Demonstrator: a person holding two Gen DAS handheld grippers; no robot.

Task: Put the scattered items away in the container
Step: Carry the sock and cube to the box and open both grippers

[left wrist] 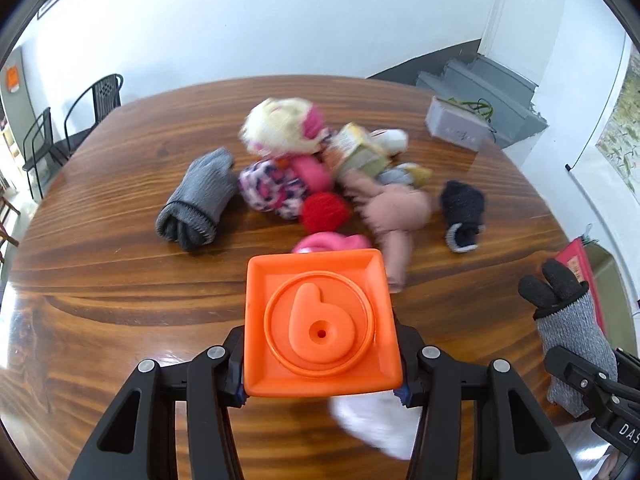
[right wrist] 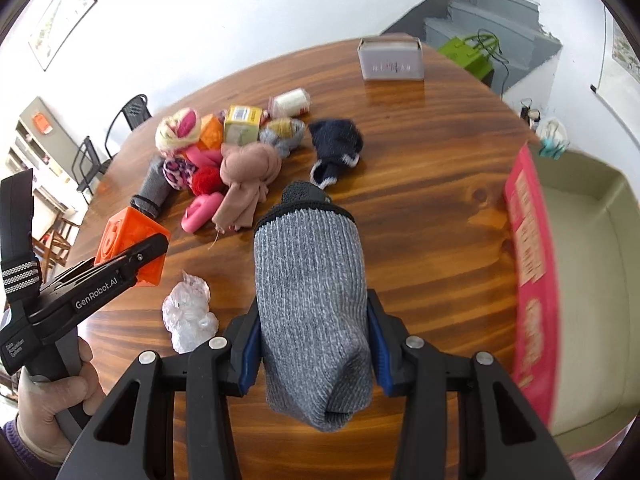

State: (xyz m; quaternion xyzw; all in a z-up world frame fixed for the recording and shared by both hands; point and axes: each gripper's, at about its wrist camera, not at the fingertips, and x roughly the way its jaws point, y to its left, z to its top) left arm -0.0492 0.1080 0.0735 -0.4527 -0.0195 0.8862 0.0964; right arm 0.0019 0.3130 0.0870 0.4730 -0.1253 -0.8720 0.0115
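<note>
My left gripper is shut on an orange cube with a raised 6, held above the wooden table; the cube also shows in the right wrist view. My right gripper is shut on a rolled grey glove, also seen in the left wrist view. The container, a box with a pink rim and beige inside, is at the right. A pile lies at mid-table: a grey sock roll, a red pom-pom, a tan cloth, a navy sock.
A crumpled clear plastic bag lies on the table under my left gripper. A grey tissue box stands at the far table edge. Black chairs stand beyond the table at the left. Grey stairs are behind.
</note>
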